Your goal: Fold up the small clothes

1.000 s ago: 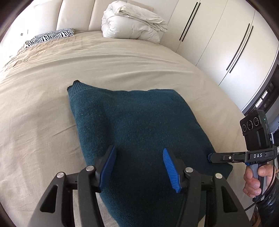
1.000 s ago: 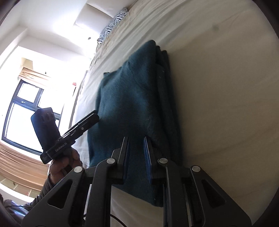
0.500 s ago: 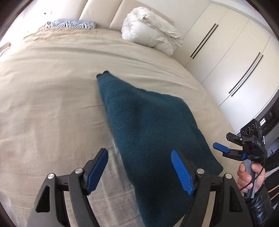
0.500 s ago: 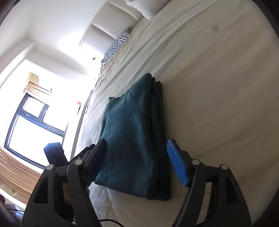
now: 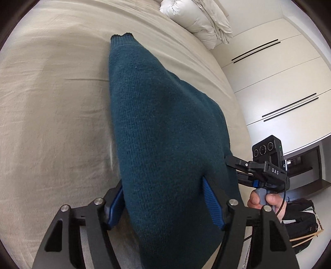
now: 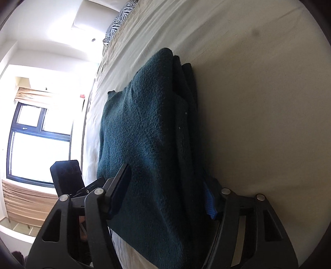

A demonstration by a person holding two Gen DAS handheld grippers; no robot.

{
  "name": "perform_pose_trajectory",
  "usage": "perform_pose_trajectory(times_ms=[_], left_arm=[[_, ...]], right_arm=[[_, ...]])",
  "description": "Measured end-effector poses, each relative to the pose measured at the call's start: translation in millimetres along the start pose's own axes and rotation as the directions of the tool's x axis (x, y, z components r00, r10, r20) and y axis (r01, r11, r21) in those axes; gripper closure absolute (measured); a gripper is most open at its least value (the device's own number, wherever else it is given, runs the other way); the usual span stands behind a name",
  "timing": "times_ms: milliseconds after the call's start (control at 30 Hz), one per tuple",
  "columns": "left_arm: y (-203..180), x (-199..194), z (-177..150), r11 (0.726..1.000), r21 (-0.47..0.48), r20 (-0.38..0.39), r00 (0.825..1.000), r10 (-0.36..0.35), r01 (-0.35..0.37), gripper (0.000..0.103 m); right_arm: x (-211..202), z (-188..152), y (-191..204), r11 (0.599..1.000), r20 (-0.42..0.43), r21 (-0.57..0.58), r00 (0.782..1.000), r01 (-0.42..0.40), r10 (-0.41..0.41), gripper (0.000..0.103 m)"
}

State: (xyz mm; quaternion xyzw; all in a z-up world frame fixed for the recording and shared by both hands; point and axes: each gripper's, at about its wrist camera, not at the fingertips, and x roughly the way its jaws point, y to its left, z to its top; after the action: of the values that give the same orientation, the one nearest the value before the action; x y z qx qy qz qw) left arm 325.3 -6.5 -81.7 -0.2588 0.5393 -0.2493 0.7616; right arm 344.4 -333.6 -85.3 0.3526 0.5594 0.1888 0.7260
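A dark teal knitted sweater (image 5: pixel 161 124) lies folded into a thick stack on the beige bed sheet (image 5: pixel 51 103). My left gripper (image 5: pixel 163 203) straddles its near end. The jaws are closing, and both blue pads touch the fabric that bulges between them. In the right wrist view the same sweater (image 6: pixel 144 134) fills my right gripper (image 6: pixel 165 192). Its jaws are closing too, with one finger on top of the stack and the other against the bed side. In the left wrist view the right gripper (image 5: pixel 231 168) bites the sweater's right edge, held by a hand (image 5: pixel 266 200).
A folded white duvet (image 5: pixel 196 18) sits at the head of the bed, and a zebra pillow (image 6: pixel 118 20) lies near the headboard. Wardrobe doors (image 5: pixel 279 82) stand right of the bed. A window (image 6: pixel 39 144) is on the other side and a dark bag (image 5: pixel 300 217) lies on the floor.
Both grippers came in over the sweater's near end, which now fills their jaws. The right one opened from nearly shut, then narrowed around the stack. The left one rolled and dropped lower.
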Motion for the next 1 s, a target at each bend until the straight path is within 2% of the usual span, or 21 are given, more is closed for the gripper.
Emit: perform_pose_trajectory(times_ms=[67,200,300,433,600,733,1000], left_arm=[[-6,1,1,0.999,0.017,-0.006,0.999,0.035,-0.035,0.042],[-13,-4,1,0.996,0.045,-0.005,0.997,0.075,-0.075,0.053],[-23,-15,-1,0.992,0.076,0.005,0.995,0.099,-0.099,0.057],[-31,-46,-12,0.987,0.105,0.037,0.992,0.118,-0.121,0.058],[-31,-99,-43,0.977,0.147,0.075,0.987,0.143,-0.153,0.058],[-24,-135,-79,0.961,0.181,0.099,0.976,0.196,-0.211,0.058],[16,-186,-137,0.957,0.133,0.115,0.963,0.244,-0.259,0.058]], right_arm=[[5,2,3,0.999,-0.002,-0.006,0.999,0.042,-0.042,0.066],[7,-4,26,0.987,0.041,-0.061,0.989,0.148,-0.145,0.077],[0,-15,60,0.957,0.097,-0.145,0.966,0.253,-0.240,0.080],[-17,-43,101,0.925,0.155,-0.221,0.947,0.309,-0.280,0.081],[-21,-92,145,0.908,0.184,-0.290,0.948,0.303,-0.258,0.082],[-8,-135,174,0.897,0.182,-0.335,0.954,0.287,-0.238,0.082],[46,-211,214,0.888,0.151,-0.382,0.965,0.256,-0.213,0.082]])
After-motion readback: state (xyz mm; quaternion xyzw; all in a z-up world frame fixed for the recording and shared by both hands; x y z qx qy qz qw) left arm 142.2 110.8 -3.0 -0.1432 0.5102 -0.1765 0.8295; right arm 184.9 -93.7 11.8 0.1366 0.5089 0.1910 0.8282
